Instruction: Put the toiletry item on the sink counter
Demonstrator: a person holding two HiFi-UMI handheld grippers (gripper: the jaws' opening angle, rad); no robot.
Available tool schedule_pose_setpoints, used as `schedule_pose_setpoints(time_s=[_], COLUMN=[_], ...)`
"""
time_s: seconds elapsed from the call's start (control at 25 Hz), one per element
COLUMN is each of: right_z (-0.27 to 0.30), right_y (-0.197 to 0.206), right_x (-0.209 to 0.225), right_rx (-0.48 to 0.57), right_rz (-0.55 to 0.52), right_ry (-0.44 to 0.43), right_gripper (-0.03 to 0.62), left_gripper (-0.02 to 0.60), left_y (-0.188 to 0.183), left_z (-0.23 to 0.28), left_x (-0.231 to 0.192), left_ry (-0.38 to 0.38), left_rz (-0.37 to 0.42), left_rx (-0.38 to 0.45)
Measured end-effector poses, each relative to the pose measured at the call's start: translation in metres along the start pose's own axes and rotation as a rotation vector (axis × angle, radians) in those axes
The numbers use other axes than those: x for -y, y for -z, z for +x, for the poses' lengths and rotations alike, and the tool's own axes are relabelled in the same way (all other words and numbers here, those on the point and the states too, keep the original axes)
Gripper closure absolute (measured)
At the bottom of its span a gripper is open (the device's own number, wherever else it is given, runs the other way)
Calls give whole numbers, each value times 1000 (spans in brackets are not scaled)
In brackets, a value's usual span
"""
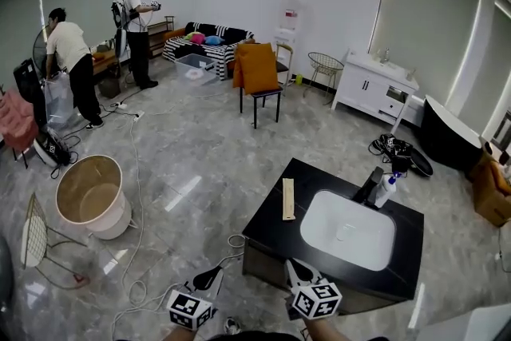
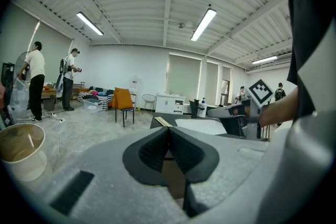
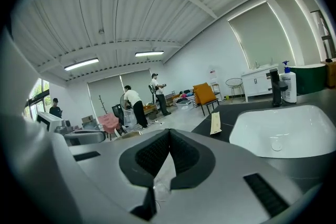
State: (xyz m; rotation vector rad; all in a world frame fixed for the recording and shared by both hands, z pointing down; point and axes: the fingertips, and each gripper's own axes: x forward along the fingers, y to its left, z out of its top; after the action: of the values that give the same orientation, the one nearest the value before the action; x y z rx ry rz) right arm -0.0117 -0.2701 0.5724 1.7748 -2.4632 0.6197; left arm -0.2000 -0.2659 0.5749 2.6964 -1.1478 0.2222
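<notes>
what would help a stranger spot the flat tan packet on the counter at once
Find the black sink counter with the white basin set into it. On the black strip at the basin's left in the head view lies a long, flat, pale tan packet. Unlike the white pump bottle standing beside the black faucet, it lies flat and alone.

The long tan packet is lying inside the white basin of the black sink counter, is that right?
Not quite. The long tan packet lies on the black sink counter, but beside the white basin rather than inside it. The head view shows it flat on the dark surface to the left of the basin.
</notes>
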Motion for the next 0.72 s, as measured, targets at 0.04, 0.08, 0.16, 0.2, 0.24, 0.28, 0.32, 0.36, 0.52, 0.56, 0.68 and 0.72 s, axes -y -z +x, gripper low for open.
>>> schedule_pose_setpoints(time_s=[0.04,0.08,0.16,0.2,0.24,0.28,0.32,0.36,0.52,0.56,0.68,0.72], right_z=[-7,-14,-30,-38,-46,-53,-60,-67,-97,-104,-127,-134], right_y=[2,3,6,7,9,12,14,16,24,25,28,29], right_x=[1,3,4,5,6,7,9,10,16,19,24,26], right_rx=[-5,-11,-23,-27,-32,-36,-42,-47,-57,-58,-61,-62], right_rz=[-3,-8,-20,-25,-30,-33,-35,-38,-45,-45,-48,-51], right_ry=[-6,-12,-27,-34,-41,-47,-53,-59,-80,-84,-95,-99], right_gripper=[595,595,595,595,595,595,595,595,595,595,595,595], left_gripper=[572,572,572,572,572,572,572,572,572,572,572,572], left_y=[0,0,1,2,4,6,8,10,18,20,24,25], left_z=[0,-1,-4,-6,-7,-9,-10,-12,-21,-22,-29,-31], left_x=[7,14,30,39,47,55,63,72,105,113,138,145], left_ry=[-4,-9,-16,-19,-21,-24,-28,-31,-42,-45,-54,-58], left_rz=[-1,-3,-6,-8,-9,-11,-13,-15,-19,-19,-18,-18], left_rx=[1,3,5,4,3,1,-1,-3,-12,-14,-19,-19])
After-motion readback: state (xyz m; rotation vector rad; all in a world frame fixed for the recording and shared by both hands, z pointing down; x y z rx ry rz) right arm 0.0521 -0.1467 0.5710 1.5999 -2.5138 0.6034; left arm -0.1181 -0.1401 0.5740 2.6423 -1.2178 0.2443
